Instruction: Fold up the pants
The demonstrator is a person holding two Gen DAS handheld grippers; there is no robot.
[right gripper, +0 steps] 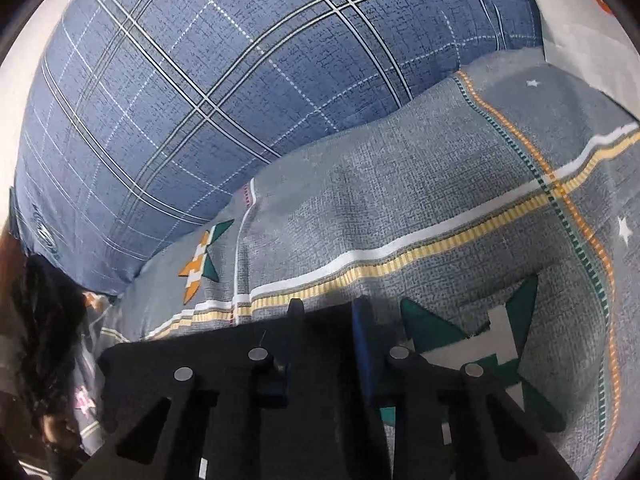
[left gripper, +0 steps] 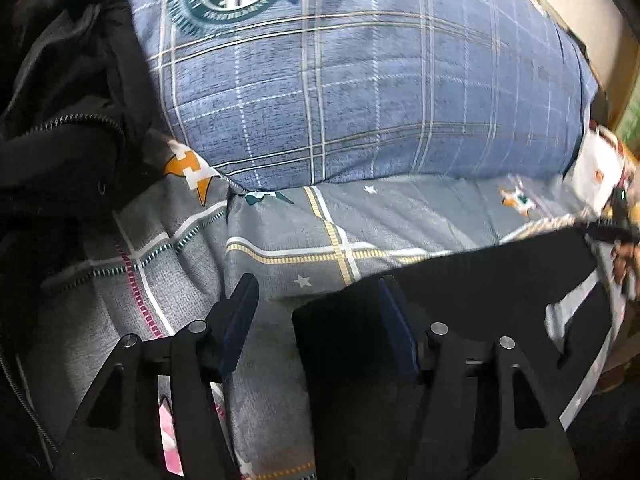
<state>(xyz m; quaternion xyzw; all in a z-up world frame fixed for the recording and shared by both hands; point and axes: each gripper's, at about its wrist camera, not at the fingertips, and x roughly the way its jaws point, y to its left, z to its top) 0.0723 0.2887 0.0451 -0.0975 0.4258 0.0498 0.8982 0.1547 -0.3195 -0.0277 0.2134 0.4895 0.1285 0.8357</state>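
The black pants [left gripper: 480,280] lie flat on the grey patterned bedsheet [left gripper: 280,232], stretching right from my left gripper [left gripper: 318,296]. The left gripper's fingers stand wide apart; the pants' left edge lies between them, against the right finger [left gripper: 394,320]. In the right wrist view the pants [right gripper: 168,360] run left from my right gripper [right gripper: 328,312]. Its jaws are apart with the pants' edge between them, and the cloth covers the left finger's base.
A large blue plaid pillow [left gripper: 360,92] lies just beyond the pants; it also shows in the right wrist view [right gripper: 200,100]. A black zippered jacket [left gripper: 68,100] is piled at the left. A wooden bed frame [left gripper: 592,20] runs at far right.
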